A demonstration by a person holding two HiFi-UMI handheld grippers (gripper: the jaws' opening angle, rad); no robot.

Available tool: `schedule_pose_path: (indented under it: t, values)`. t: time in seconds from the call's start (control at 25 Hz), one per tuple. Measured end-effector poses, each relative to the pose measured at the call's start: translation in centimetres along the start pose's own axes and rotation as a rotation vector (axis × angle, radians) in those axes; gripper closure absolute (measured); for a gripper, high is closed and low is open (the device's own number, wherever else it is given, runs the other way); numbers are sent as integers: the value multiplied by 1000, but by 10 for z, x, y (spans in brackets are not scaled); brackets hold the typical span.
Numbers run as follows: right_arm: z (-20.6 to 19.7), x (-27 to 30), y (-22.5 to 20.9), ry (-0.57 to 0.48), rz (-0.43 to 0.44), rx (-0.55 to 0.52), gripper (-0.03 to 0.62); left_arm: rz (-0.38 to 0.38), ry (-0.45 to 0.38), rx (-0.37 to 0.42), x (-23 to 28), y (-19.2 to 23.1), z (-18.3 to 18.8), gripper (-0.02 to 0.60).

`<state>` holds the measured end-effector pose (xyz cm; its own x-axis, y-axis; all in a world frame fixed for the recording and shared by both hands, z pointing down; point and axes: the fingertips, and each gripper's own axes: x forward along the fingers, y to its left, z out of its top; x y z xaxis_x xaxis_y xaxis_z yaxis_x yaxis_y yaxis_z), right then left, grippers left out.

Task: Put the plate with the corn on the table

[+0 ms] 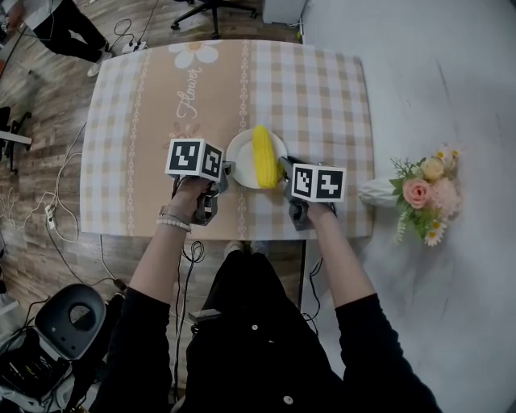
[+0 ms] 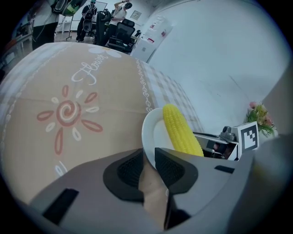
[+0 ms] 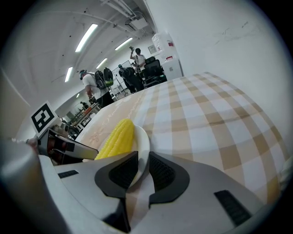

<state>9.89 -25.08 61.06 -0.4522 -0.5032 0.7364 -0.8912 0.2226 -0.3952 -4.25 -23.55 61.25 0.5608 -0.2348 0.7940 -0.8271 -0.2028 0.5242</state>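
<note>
A small white plate (image 1: 241, 151) carrying a yellow corn cob (image 1: 263, 156) is over the front middle of the checked tablecloth table (image 1: 322, 89). My left gripper (image 1: 228, 171) is shut on the plate's left rim, and my right gripper (image 1: 284, 168) is shut on its right rim. In the left gripper view the rim of the plate (image 2: 153, 132) runs between the pads of the left gripper (image 2: 149, 167), with the corn (image 2: 179, 130) just beyond. In the right gripper view the plate (image 3: 143, 141) sits between the jaws of the right gripper (image 3: 143, 171), corn (image 3: 116, 137) to the left. Whether the plate touches the cloth I cannot tell.
A bouquet of flowers (image 1: 423, 198) in a white vase lies off the table's right side. An office chair (image 1: 214, 12) stands beyond the far edge. A black case (image 1: 48, 339) and cables lie on the wooden floor at lower left.
</note>
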Motion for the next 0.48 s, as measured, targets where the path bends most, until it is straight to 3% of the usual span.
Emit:
schedule_pose_path:
  t: [0.2,0.48]
  values:
    - [-1,-8,2,-8,-29,10,488,-28,-16,-46,-10,4,-7,492]
    - [12,-29,-6,-131,-58,-16,509,-49,-175,-54,-29,5,-2,554]
